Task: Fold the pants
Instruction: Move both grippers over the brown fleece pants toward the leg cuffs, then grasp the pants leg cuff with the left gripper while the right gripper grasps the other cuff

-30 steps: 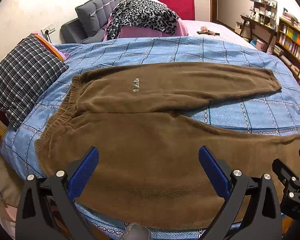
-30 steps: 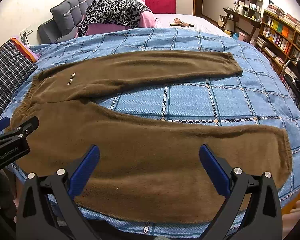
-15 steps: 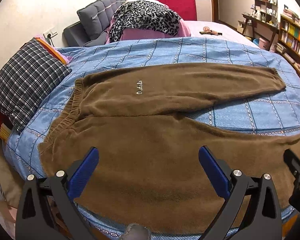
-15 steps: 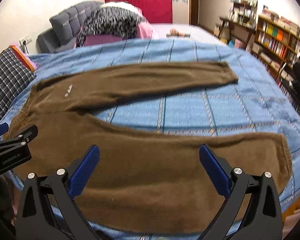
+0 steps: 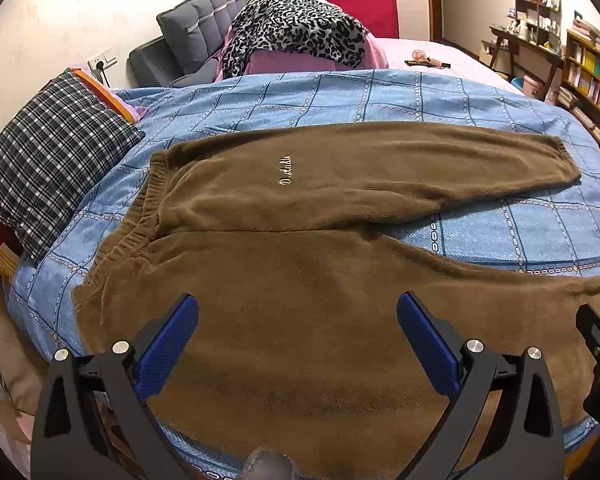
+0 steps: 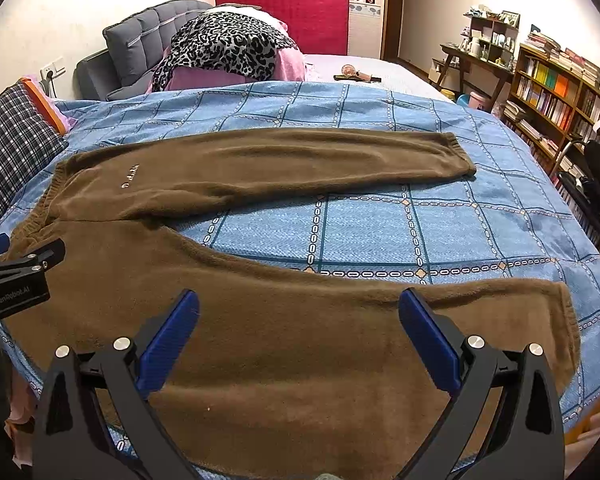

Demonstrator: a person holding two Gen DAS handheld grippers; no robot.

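Note:
Brown fleece pants (image 5: 300, 280) lie spread flat on a blue checked bedspread (image 5: 380, 96), waistband to the left, two legs running right and splayed apart. They also show in the right wrist view (image 6: 260, 320). My left gripper (image 5: 298, 320) is open and empty, above the near leg by the hip. My right gripper (image 6: 299, 320) is open and empty, above the near leg's middle. The left gripper's body shows at the left edge of the right wrist view (image 6: 16, 280). The far leg's cuff (image 6: 460, 160) lies toward the right.
A plaid pillow (image 5: 48, 160) lies at the left of the bed. A leopard-print blanket (image 5: 296, 28) and grey cushions (image 5: 196, 28) are at the back. Bookshelves (image 6: 560, 92) stand on the right. The bed's near edge is just below the grippers.
Both grippers have risen and drawn back slightly, so the pants sit a little lower in view. The right gripper has drifted away from the left one. The pants have not moved.

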